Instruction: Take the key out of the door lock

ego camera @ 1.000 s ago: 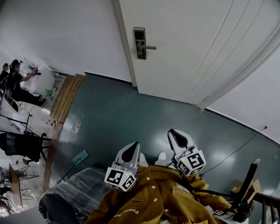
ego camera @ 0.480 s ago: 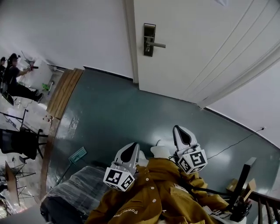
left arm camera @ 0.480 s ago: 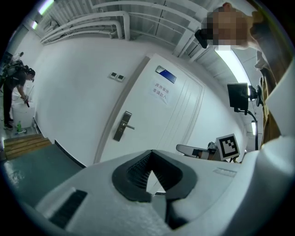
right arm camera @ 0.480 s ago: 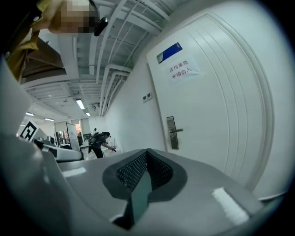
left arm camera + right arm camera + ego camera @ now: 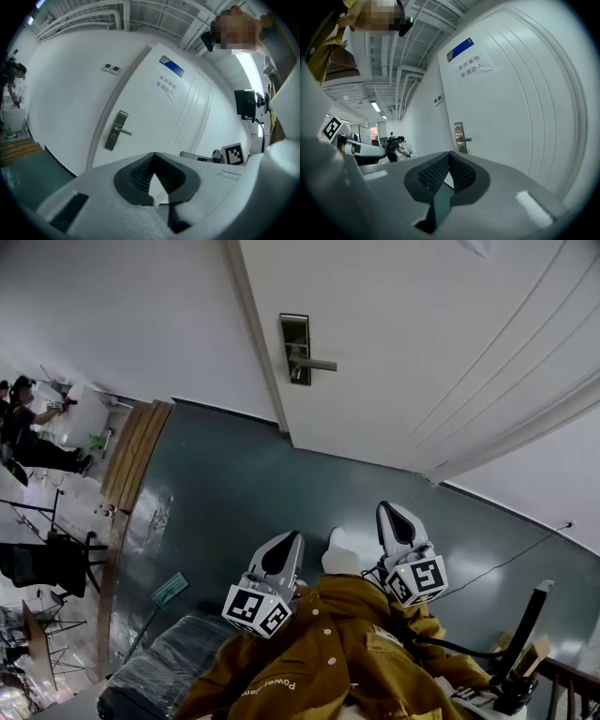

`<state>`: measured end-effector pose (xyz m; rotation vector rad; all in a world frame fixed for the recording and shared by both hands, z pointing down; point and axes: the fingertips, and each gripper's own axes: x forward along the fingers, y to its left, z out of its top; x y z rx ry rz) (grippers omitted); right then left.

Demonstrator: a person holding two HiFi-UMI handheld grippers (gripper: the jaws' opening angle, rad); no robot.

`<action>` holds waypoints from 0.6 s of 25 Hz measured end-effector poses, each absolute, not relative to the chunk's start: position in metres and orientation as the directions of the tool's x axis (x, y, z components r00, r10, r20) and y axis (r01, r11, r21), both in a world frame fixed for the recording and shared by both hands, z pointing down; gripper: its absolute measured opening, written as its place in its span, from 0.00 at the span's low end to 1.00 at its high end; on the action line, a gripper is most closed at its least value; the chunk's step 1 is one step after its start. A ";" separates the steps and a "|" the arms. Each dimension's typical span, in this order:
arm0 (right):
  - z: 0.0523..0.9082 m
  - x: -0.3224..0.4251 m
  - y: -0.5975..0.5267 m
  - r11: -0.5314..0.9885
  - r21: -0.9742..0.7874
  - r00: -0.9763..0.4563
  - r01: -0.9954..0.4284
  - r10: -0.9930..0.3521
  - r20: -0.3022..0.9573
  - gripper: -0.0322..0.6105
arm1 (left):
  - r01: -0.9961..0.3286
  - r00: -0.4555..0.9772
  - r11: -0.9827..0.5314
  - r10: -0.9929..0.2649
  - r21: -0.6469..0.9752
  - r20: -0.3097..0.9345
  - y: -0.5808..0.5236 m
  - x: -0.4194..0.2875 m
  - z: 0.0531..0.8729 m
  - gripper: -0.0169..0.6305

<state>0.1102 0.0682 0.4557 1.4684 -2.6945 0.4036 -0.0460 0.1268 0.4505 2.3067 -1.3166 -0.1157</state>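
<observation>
Low in the frame, the left gripper [image 5: 284, 549] and the right gripper [image 5: 392, 519], both grey plastic with ribbed black pads, are pinched closed on nothing. The white grooved door [image 5: 441, 352] fills the upper right. Its slim metal lock plate [image 5: 296, 338] and lever handle [image 5: 317, 364] sit upper centre, well apart from both claws. The key is too small to make out. Smooth dark-green floor [image 5: 244, 493] lies open between.
</observation>
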 end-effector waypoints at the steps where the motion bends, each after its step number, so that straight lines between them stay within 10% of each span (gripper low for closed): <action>1: 0.456 0.116 0.054 0.519 -0.209 -0.552 -0.829 -0.818 0.162 0.06 | -0.792 0.532 -0.423 -0.832 0.441 0.158 0.113 -0.039 0.447 0.03; 15: 0.455 0.089 -0.074 0.644 -0.145 -0.660 -0.751 -0.728 0.185 0.06 | -0.815 0.447 -0.314 -0.875 0.486 0.184 -0.019 -0.048 0.457 0.03</action>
